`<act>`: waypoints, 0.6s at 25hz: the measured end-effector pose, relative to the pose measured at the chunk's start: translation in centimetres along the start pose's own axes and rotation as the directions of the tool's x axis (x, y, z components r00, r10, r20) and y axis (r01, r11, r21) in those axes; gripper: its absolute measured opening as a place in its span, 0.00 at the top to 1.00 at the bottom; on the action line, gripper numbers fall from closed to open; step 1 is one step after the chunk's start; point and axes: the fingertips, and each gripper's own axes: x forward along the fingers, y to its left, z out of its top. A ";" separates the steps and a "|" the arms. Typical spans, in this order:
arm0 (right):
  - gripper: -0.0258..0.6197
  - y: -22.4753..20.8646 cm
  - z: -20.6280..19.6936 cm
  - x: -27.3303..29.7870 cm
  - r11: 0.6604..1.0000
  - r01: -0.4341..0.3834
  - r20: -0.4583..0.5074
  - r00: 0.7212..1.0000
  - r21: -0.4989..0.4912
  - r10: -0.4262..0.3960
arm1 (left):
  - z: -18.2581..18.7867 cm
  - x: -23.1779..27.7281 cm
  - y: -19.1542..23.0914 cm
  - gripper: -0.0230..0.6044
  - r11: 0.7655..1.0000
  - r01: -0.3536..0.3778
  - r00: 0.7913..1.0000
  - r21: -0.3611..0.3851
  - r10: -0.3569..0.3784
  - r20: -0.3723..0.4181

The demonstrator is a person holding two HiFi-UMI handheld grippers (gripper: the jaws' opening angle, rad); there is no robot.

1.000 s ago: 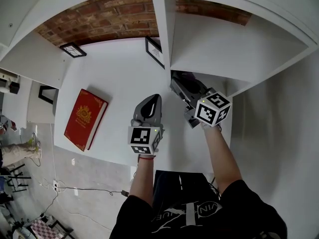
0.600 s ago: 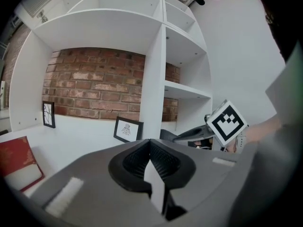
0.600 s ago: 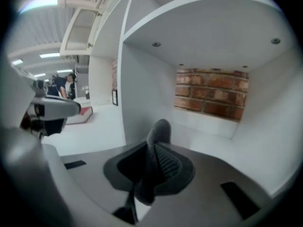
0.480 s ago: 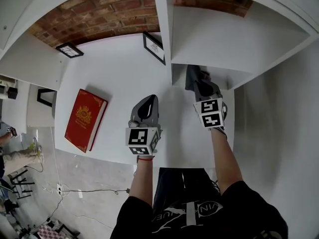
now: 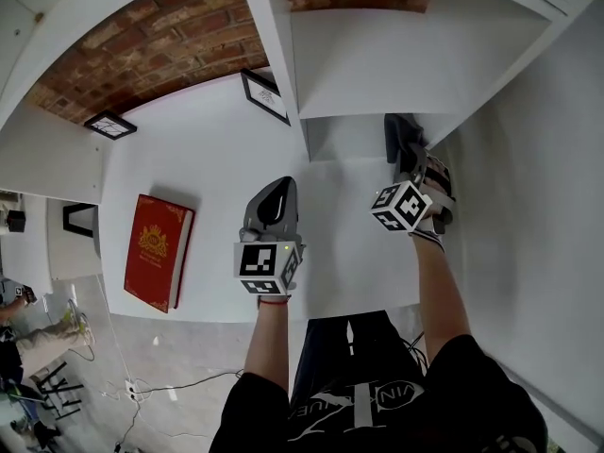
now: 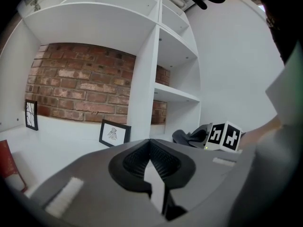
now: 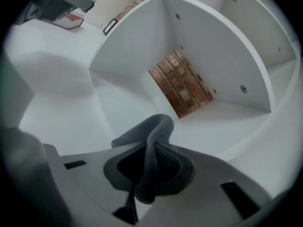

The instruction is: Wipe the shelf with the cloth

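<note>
Right gripper view: the right gripper (image 7: 149, 167) pinches a fold of grey cloth (image 7: 156, 126), soft and probably light; left gripper (image 6: 151, 156) closed, empty.

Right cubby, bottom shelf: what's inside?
A grey cloth pinched in the right tongs, over the white shelf floor, with the brick back wall behind. The floor patch under cloth and tongs is covered.

A brick wall (image 5: 160, 41) is seen behind the white shelf unit (image 5: 281, 64) (the bricks show in both bays at the back). A plain white wall (image 5: 538, 253) is met at the unit's right edge. Below its front edge, a pale grey floor (image 5: 179, 347) is seen.
</note>
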 end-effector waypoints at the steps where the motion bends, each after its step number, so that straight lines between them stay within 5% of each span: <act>1: 0.89 -0.1 -0.4 0.2 1.000 0.004 -0.019 1.000 -0.016 -0.004 | 0.0 0.0 -0.1 0.95 1.000 0.008 1.000 -0.001 -0.008 -0.001; 15: 0.89 -7.5 1.1 -3.6 0.971 0.203 -0.012 0.978 -0.125 -0.206 | 1.2 -0.5 -0.7 0.95 0.998 0.070 0.997 0.002 -0.070 0.023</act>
